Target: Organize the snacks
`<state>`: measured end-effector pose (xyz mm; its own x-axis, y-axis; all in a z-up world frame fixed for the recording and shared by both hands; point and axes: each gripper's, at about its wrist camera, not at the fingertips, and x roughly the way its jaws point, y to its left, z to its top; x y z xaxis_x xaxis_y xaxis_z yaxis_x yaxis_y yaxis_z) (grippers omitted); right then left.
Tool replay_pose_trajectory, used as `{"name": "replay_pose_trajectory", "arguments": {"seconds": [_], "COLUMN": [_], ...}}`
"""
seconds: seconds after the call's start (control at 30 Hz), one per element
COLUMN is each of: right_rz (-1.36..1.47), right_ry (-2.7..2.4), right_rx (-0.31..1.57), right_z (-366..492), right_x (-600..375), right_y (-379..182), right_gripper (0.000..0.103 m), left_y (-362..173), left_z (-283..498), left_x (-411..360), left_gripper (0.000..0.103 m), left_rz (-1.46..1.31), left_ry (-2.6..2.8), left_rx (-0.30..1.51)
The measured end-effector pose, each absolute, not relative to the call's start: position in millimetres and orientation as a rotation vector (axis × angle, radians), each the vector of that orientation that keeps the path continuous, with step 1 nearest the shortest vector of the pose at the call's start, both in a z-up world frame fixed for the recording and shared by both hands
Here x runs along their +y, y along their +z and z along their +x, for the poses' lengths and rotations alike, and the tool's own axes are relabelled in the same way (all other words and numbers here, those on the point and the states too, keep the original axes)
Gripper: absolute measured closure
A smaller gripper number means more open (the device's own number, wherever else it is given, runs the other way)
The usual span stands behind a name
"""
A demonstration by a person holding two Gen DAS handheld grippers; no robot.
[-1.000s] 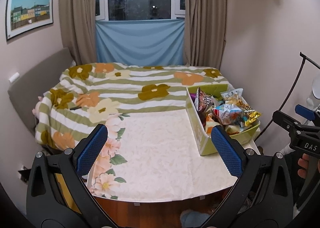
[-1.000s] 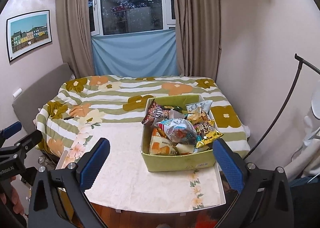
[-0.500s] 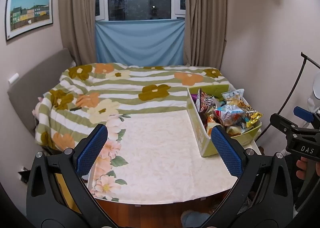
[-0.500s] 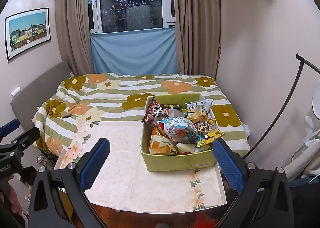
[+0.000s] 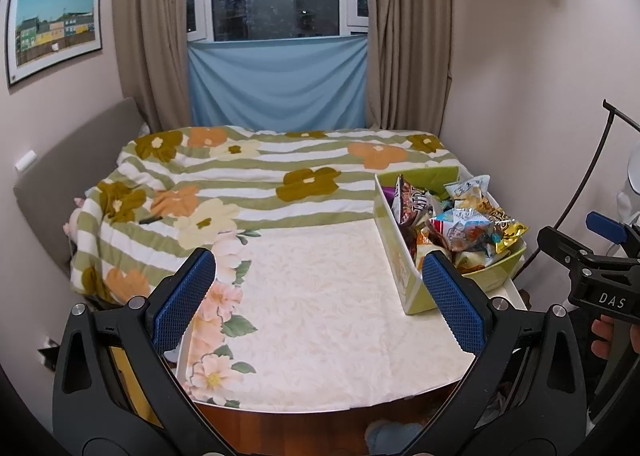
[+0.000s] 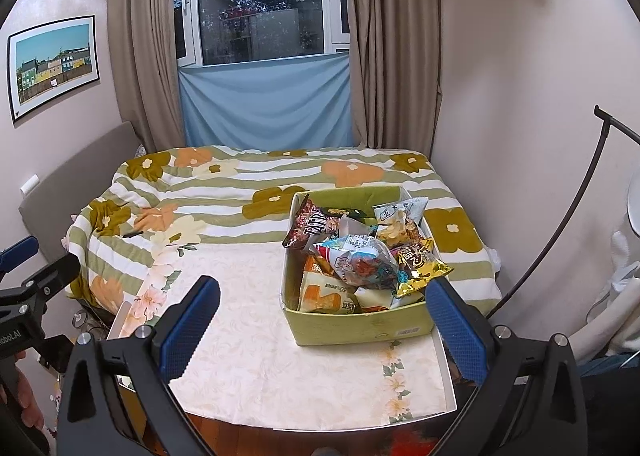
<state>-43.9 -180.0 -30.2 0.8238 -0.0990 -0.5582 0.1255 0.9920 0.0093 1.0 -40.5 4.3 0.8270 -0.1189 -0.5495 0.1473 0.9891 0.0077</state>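
A green box [image 6: 362, 326] heaped with snack packets [image 6: 362, 262] sits on the right side of the counter [image 6: 256, 368], which is covered by a floral cloth and stands against the bed [image 6: 224, 184]. The left gripper [image 5: 320, 296] and the right gripper [image 6: 322, 318] both hover above the counter's near edge, jaws spread wide and holding nothing.

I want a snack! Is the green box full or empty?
Full. The green box is heaped with snack bags rising above its rim.
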Motion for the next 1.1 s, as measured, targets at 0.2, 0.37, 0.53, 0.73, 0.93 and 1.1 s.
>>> {"name": "replay_pose_trajectory", "arguments": {"seconds": [0.2,0.37,0.53,0.73,0.93,1.1], "right_rz": [0.048,0.055,0.054,0.054,0.061,0.067], "right_ry": [-0.12,-0.123,-0.126,-0.124,-0.121,-0.124], "right_rx": [0.597,0.604,0.6,0.601,0.591,0.579], "right_z": [-42,-43,-42,-41,-41,-47], "right_x": [-178,-175,-174,-176,-178,-180], "right_y": [-32,-34,-33,-32,-28,-25], "right_gripper": [0.001,0.001,0.001,0.001,0.001,0.001], "left_y": [4,4,2,-2,3,11], "left_z": [2,4,7,5,-6,-12], "left_x": [-40,-40,-38,-36,-39,-36], "left_gripper": [0.0,0.0,0.0,0.0,0.0,0.0], "left_rz": [0.052,0.054,0.056,0.061,0.074,0.058], "left_ry": [-0.142,-0.14,-0.139,-0.139,-0.131,-0.143], "left_rx": [0.581,0.582,0.586,0.567,0.522,0.499]}}
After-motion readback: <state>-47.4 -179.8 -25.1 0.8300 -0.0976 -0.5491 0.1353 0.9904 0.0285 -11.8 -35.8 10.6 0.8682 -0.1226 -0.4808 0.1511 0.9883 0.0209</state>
